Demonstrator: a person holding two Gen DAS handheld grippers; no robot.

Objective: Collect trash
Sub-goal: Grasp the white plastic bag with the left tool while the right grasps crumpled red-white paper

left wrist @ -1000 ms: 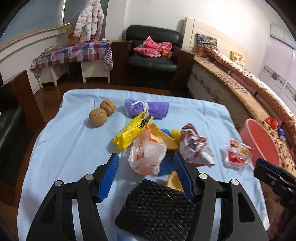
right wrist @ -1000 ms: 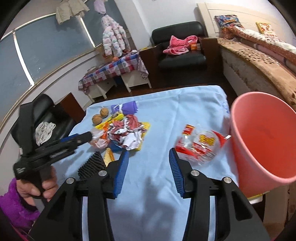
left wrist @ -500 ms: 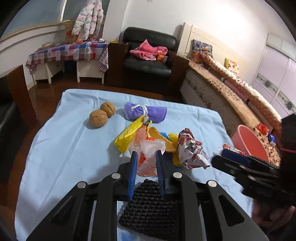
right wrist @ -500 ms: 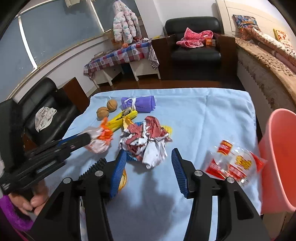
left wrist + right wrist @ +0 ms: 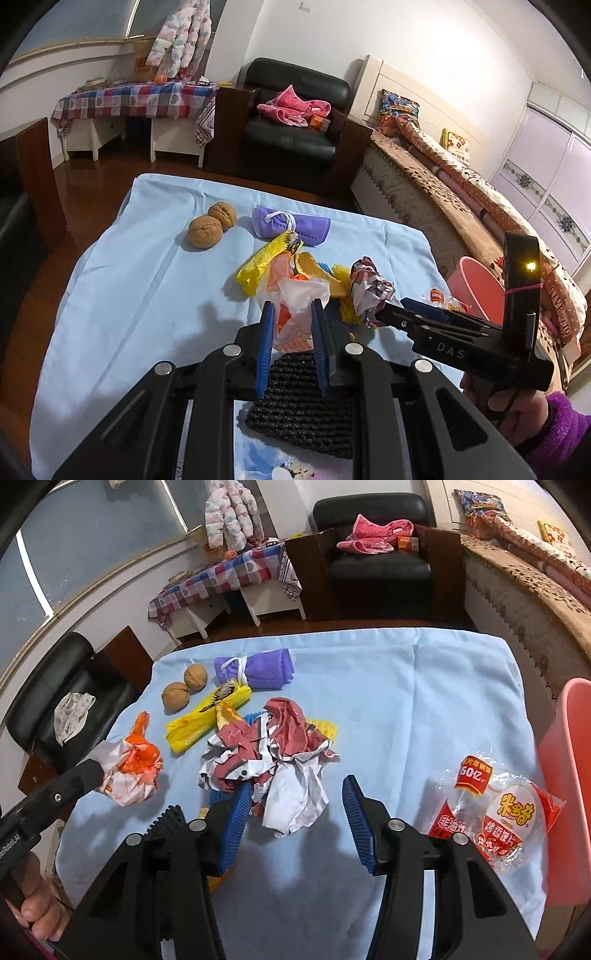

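Two grippers: our left gripper [image 5: 290,325] pinches a flimsy plastic bag [image 5: 299,310] that could slip, while our right gripper [image 5: 295,821], jaws apart, straddles crumpled paper [image 5: 273,760].

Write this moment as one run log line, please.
left gripper: shut on orange-white bag | right gripper: open around crumpled paper | pink bin: waiting

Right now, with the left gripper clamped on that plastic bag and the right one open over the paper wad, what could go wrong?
The orange-and-white plastic bag is thin and hangs loose beyond the left gripper, so it may slip or snag on the yellow wrapper next to it.

The right gripper straddles only the near edge of the crumpled paper; closing there may pinch a flap and tear it.

The pink bin sits off the table's edge, so a drop could miss.
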